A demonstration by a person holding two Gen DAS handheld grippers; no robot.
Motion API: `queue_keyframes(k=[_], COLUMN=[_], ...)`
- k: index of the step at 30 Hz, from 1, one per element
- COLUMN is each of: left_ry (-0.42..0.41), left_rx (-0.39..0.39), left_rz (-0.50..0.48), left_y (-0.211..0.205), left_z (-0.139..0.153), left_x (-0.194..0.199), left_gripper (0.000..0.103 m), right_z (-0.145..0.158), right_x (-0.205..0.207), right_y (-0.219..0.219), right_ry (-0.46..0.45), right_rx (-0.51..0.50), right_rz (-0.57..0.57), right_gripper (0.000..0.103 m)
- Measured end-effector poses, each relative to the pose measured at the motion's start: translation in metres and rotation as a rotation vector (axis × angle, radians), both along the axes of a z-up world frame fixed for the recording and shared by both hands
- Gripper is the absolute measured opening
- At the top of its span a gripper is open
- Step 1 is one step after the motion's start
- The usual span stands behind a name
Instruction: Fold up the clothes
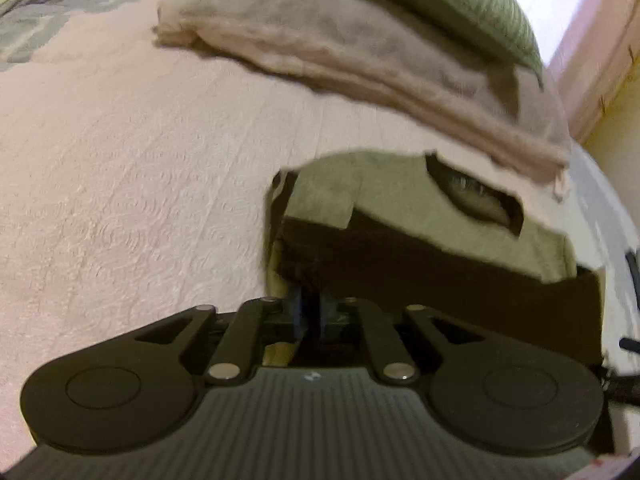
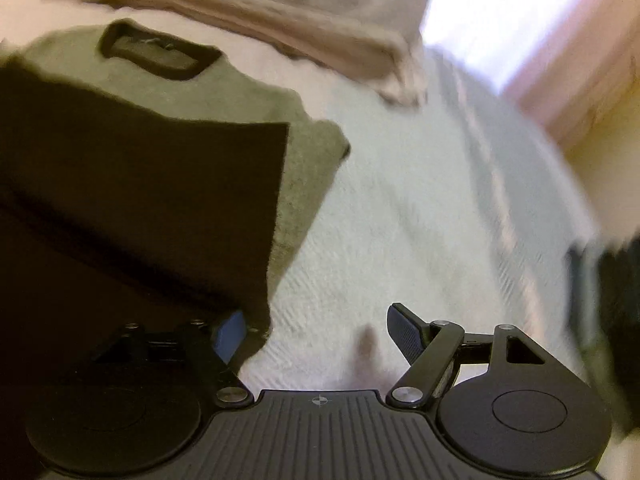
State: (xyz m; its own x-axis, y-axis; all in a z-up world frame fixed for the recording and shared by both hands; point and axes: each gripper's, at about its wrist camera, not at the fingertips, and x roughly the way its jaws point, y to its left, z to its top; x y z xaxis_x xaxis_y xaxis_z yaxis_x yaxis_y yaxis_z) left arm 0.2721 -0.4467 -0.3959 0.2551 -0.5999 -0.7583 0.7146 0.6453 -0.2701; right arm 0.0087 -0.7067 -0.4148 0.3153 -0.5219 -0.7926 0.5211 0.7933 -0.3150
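An olive-green shirt [image 1: 400, 200] with a dark collar lies on the pale bedspread [image 1: 120, 160], and its dark brown lower part [image 1: 420, 272] is folded up over it. In the left wrist view my left gripper [image 1: 313, 314] is shut on the near left corner of that dark layer, its blue pads pressed together on the cloth. In the right wrist view the shirt [image 2: 256, 92] and its dark fold [image 2: 140, 160] fill the left side. My right gripper [image 2: 318, 334] stands open beside the fold's right corner, with only bedspread [image 2: 420, 200] between its fingers.
A folded beige blanket [image 1: 320, 40] lies just beyond the shirt, with a green ribbed cushion [image 1: 460, 4] on top. A bright window and pink curtain [image 2: 560, 92] are at the far right. A blurred dark object [image 2: 616, 300] sits at the right edge.
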Motion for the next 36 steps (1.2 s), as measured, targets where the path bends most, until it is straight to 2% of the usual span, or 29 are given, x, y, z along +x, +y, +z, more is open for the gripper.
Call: queue_keyframes(k=[1, 4, 6, 7, 9, 10, 11, 13, 16, 18, 20, 23, 25, 26, 28, 29, 30, 31, 32, 34, 36], left_ry=[-0.007, -0.039, -0.018, -0.020, -0.037, -0.047, -0.061, -0.087, -0.121, -0.103, -0.097, -0.109, -0.121, -0.131, -0.137, -0.118, -0.087, -0.062, -0.054, -0.018, 0.038], left_rx=[0.013, 0.021, -0.012, -0.031, -0.078, -0.086, -0.082, -0.036, 0.075, 0.068, 0.024, -0.025, 0.011, 0.053, 0.143, 0.142, 0.118, 0.090, 0.083, 0.103, 0.181], left_rz=[-0.010, 0.006, 0.050, 0.064, 0.020, -0.023, -0.071, -0.162, -0.210, -0.184, -0.150, -0.140, -0.189, -0.217, -0.214, -0.206, -0.203, -0.209, -0.219, -0.248, -0.255], left_y=[0.002, 0.013, 0.023, 0.026, 0.023, 0.016, 0.007, -0.020, -0.049, -0.049, -0.041, -0.025, -0.020, -0.018, -0.012, -0.003, 0.010, 0.025, 0.037, 0.064, 0.087], left_z=[0.001, 0.011, 0.020, 0.025, 0.035, 0.035, 0.033, 0.018, -0.020, -0.026, -0.015, 0.002, 0.000, -0.006, -0.016, -0.014, -0.009, -0.002, 0.004, 0.008, 0.000], left_x=[0.001, 0.007, 0.014, 0.016, 0.012, 0.009, 0.004, -0.006, -0.006, 0.000, -0.002, -0.015, -0.031, -0.040, -0.057, -0.064, -0.071, -0.081, -0.090, -0.112, -0.129], left_gripper=[0.013, 0.014, 0.014, 0.014, 0.014, 0.014, 0.014, 0.014, 0.016, 0.016, 0.015, 0.015, 0.017, 0.017, 0.017, 0.017, 0.017, 0.019, 0.019, 0.020, 0.020], right_z=[0.010, 0.034, 0.055, 0.066, 0.077, 0.075, 0.068, 0.042, -0.009, -0.010, 0.011, 0.041, 0.042, 0.034, 0.016, 0.020, 0.030, 0.042, 0.051, 0.053, 0.041], right_x=[-0.009, -0.025, -0.029, -0.028, -0.017, -0.006, 0.010, 0.037, 0.052, 0.042, 0.031, 0.011, 0.003, 0.004, -0.005, -0.016, -0.030, -0.044, -0.056, -0.069, -0.087], right_y=[-0.005, -0.007, -0.006, -0.005, -0.006, -0.007, -0.010, -0.023, -0.064, -0.082, -0.074, -0.045, -0.023, -0.013, 0.010, 0.022, 0.035, 0.052, 0.072, 0.107, 0.141], right_ry=[-0.059, -0.098, -0.159, -0.220, -0.348, -0.366, -0.363, -0.340, -0.257, -0.333, -0.357, -0.392, -0.374, -0.308, -0.173, -0.179, -0.228, -0.281, -0.295, -0.214, -0.090], right_rx=[0.063, 0.155, 0.166, 0.175, 0.232, 0.254, 0.264, 0.262, 0.280, 0.346, 0.299, 0.233, 0.262, 0.277, 0.260, 0.263, 0.270, 0.276, 0.287, 0.316, 0.352], right_rz=[-0.019, -0.032, -0.026, -0.007, 0.057, 0.086, 0.114, 0.125, 0.000, -0.086, -0.118, -0.101, -0.081, -0.075, -0.128, -0.166, -0.173, -0.162, -0.140, -0.103, -0.107], right_gripper=[0.072, 0.072, 0.072, 0.071, 0.064, 0.058, 0.052, 0.049, 0.047, 0.047, 0.047, 0.047, 0.048, 0.048, 0.048, 0.048, 0.048, 0.048, 0.048, 0.048, 0.048])
